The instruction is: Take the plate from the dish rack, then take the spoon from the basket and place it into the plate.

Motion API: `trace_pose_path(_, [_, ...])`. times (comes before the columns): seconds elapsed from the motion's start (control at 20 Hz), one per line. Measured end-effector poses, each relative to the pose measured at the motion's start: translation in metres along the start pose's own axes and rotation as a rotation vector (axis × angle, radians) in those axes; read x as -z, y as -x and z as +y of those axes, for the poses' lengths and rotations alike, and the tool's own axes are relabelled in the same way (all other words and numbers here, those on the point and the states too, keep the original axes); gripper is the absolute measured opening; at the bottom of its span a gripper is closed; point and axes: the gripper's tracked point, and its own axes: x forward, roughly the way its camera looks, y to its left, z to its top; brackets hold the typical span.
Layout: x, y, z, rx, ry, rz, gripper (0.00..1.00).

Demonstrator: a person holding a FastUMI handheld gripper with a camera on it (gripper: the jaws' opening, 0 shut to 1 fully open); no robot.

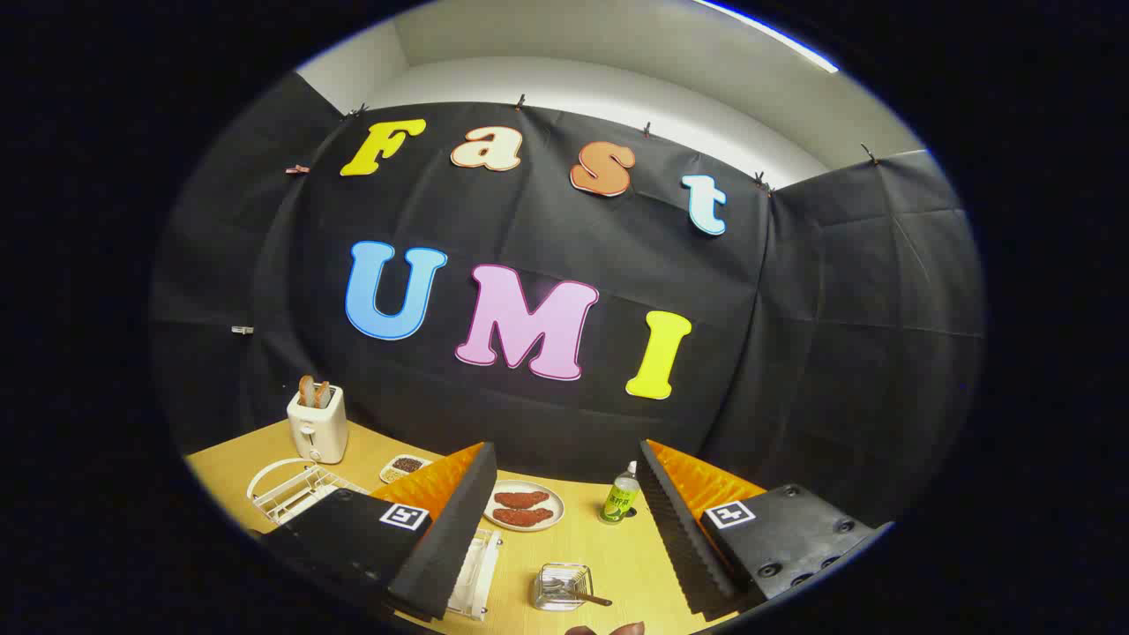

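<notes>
Between the spread, empty fingers (564, 538): meat plate (524, 504), bottle (620, 496), spoon basket (562, 586); toaster (317, 423) beyond.

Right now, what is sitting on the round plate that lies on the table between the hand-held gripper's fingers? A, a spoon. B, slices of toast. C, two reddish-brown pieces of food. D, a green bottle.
C: the round plate between the open fingers of the hand-held gripper carries two reddish-brown pieces of food; the green bottle stands on the table beside it.
</notes>
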Motion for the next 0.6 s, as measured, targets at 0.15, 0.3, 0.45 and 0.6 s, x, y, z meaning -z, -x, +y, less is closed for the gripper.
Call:
trace_pose_path(0.15, [0.003,0.001,0.003,-0.002,-0.008,0.010,0.97])
trace_pose_path(0.3, [0.005,0.001,0.005,-0.002,-0.008,0.017,0.97])
trace_pose_path(0.45, [0.006,0.002,0.008,-0.011,-0.005,0.020,0.97])
trace_pose_path(0.6, [0.007,0.003,0.011,-0.021,-0.012,0.021,0.98])
